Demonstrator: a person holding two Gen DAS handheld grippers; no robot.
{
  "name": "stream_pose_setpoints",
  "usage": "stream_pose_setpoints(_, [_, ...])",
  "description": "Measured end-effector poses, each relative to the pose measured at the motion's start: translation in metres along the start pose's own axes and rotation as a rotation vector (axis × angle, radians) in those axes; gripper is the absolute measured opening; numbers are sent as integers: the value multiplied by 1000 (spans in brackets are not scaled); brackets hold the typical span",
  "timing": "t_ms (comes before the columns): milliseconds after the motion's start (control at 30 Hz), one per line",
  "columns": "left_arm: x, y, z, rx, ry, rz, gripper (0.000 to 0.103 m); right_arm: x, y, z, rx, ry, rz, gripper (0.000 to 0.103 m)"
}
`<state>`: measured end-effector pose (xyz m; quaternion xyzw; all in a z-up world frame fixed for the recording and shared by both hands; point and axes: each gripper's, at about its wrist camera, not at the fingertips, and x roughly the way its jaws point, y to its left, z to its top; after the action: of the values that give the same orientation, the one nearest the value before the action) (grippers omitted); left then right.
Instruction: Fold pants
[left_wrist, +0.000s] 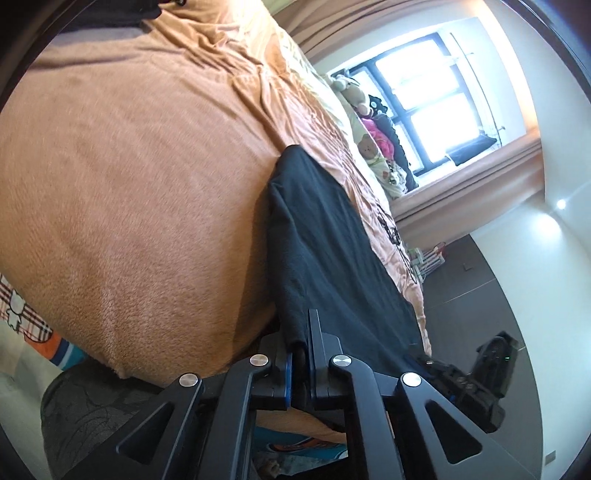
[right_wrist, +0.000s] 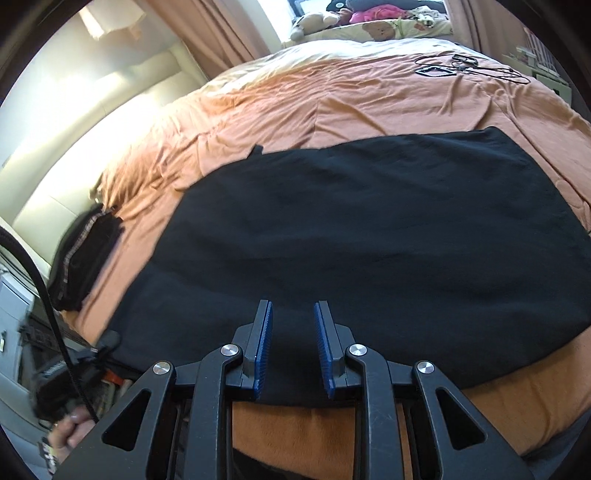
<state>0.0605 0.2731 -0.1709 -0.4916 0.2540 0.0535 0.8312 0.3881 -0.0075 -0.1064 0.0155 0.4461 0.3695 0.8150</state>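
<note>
Black pants (right_wrist: 369, 236) lie spread flat across the orange bedcover (right_wrist: 332, 99). My right gripper (right_wrist: 294, 339) hovers over their near edge, open, its blue pads (right_wrist: 265, 343) apart with the dark cloth below them. In the left wrist view the pants (left_wrist: 325, 240) run away from me as a long dark strip. My left gripper (left_wrist: 301, 347) is shut on their near edge, and a fold of the cloth is pinched between the pads. The left gripper (right_wrist: 74, 369) shows at the lower left of the right wrist view, with a hand (right_wrist: 70, 428) on it. The right gripper (left_wrist: 480, 373) shows at the lower right of the left wrist view.
A brown fleece blanket (left_wrist: 129, 184) covers the near part of the bed. A folded dark garment (right_wrist: 85, 254) lies at the bed's left side. Cables and a small black object (right_wrist: 461, 66) rest on the far right. Stuffed toys and pillows (right_wrist: 369, 22) line the window end.
</note>
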Motion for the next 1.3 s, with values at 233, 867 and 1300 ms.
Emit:
stream_pose_setpoints(233, [-4,-13,3,11,-11,-13,6,29,2,-17,3,86,-37,18])
stream_pose_setpoints(867, [-2,-1,0,-140,-20,-32,6,50,26,25,-35,139,-36,12])
stream_pose_setpoints(1300, [25,19,7,-252,1,0,9,104,10,77,141,139,-41,12])
